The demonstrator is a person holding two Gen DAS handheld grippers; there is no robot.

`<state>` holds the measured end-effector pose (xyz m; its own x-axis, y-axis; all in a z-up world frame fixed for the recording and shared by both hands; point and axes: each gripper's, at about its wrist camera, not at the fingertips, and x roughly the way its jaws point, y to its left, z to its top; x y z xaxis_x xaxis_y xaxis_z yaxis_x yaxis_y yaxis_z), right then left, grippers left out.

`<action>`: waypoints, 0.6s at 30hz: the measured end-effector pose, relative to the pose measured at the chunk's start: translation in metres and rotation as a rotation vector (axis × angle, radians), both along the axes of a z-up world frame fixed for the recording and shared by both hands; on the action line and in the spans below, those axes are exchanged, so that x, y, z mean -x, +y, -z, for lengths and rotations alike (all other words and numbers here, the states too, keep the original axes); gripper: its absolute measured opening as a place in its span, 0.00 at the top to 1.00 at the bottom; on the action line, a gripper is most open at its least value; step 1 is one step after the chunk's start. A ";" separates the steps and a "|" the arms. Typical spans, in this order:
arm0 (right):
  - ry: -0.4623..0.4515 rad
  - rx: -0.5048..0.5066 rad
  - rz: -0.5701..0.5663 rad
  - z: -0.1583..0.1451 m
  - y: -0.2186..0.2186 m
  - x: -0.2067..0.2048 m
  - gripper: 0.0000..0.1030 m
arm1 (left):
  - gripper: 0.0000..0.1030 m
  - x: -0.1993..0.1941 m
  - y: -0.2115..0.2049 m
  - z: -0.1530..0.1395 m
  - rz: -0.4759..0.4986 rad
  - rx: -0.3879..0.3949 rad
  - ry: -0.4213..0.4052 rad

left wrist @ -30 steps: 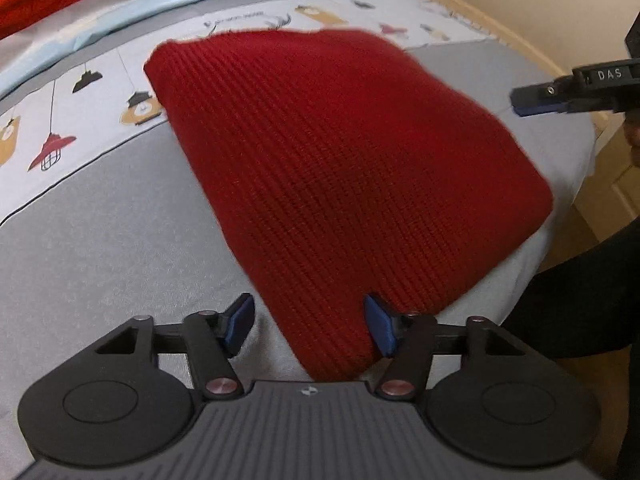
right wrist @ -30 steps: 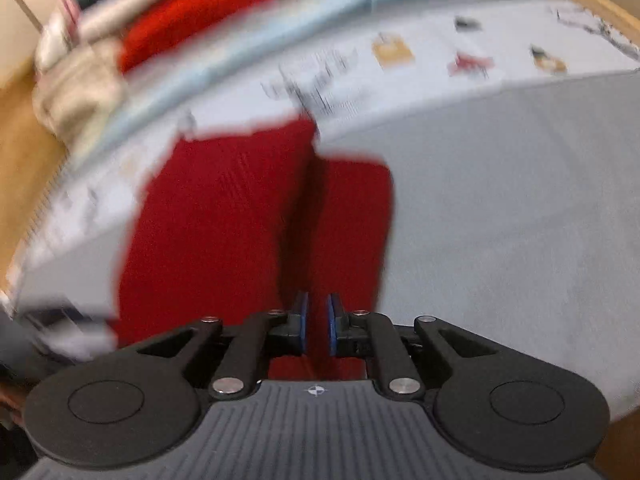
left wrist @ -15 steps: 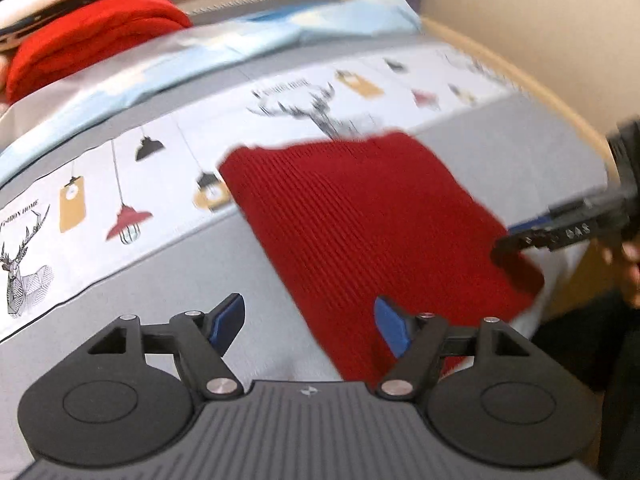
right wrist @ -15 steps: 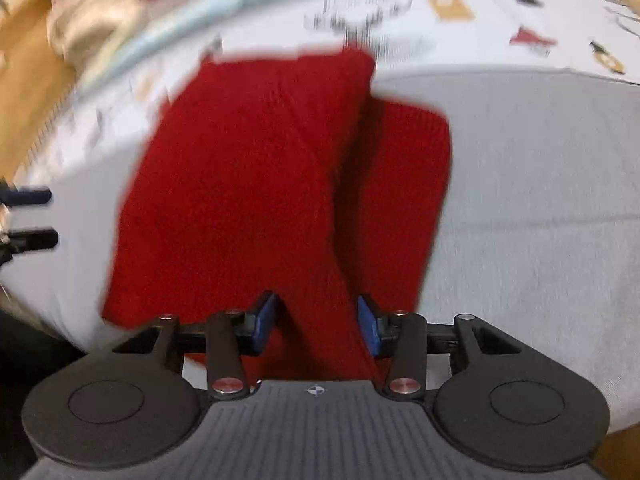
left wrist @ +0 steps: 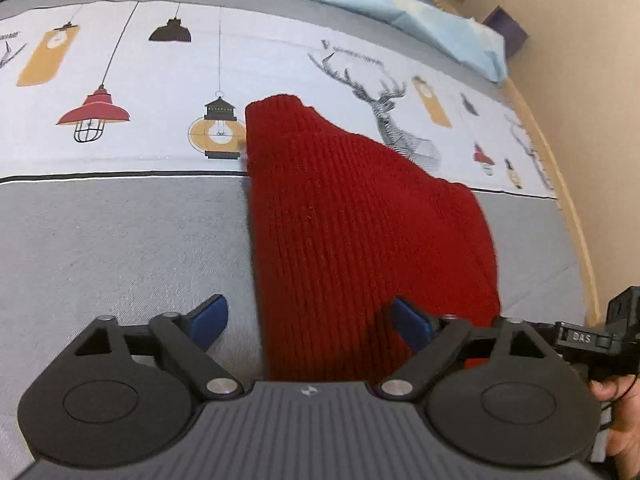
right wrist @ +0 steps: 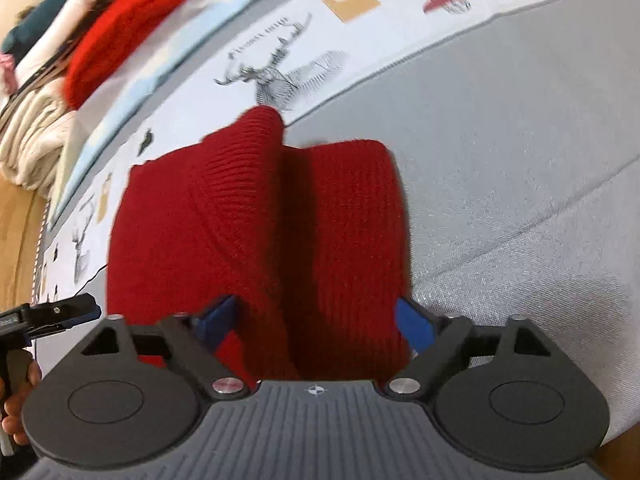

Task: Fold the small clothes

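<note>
On the far left of the right wrist view, a pile of folded clothes (right wrist: 60,80) sits at the edge of the bed, a bright red knit on top of cream fabric. The bedsheet (left wrist: 120,220) is grey nearer the camera and white farther back, printed with lamps and deer. The left gripper (left wrist: 308,320) hangs just above the sheet, its blue-tipped fingers spread wide and holding nothing. The dark red knitted hat (left wrist: 352,220) lies on the sheet, folded with one flap over the other. The right gripper (right wrist: 316,322) is over the hat's near edge, fingers spread apart, nothing pinched.
</note>
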<state>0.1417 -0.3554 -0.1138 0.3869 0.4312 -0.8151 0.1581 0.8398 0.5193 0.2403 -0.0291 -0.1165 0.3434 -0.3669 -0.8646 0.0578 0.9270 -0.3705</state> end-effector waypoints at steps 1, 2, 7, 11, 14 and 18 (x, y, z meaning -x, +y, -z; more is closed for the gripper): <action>0.018 -0.010 0.002 0.004 0.000 -0.003 0.11 | 0.10 -0.003 -0.001 0.006 -0.009 0.003 0.014; 0.033 -0.021 0.004 0.007 -0.001 -0.004 0.11 | 0.06 -0.006 -0.001 0.011 -0.027 0.015 0.032; 0.074 -0.043 0.006 0.019 0.007 -0.015 0.02 | 0.00 -0.017 -0.004 0.028 -0.109 0.081 0.090; 0.075 -0.042 -0.012 0.021 0.013 -0.020 0.01 | 0.00 -0.022 -0.007 0.041 -0.162 0.139 0.138; 0.072 -0.040 -0.021 0.019 0.013 -0.021 0.01 | 0.00 -0.026 -0.014 0.047 -0.163 0.153 0.145; 0.058 -0.030 -0.026 0.017 0.015 -0.022 0.04 | 0.00 -0.030 -0.019 0.053 -0.176 0.154 0.155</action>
<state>0.1632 -0.3406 -0.1306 0.3280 0.4648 -0.8224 0.1665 0.8285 0.5347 0.2701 -0.0478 -0.1693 0.2811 -0.4449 -0.8503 -0.1676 0.8497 -0.5000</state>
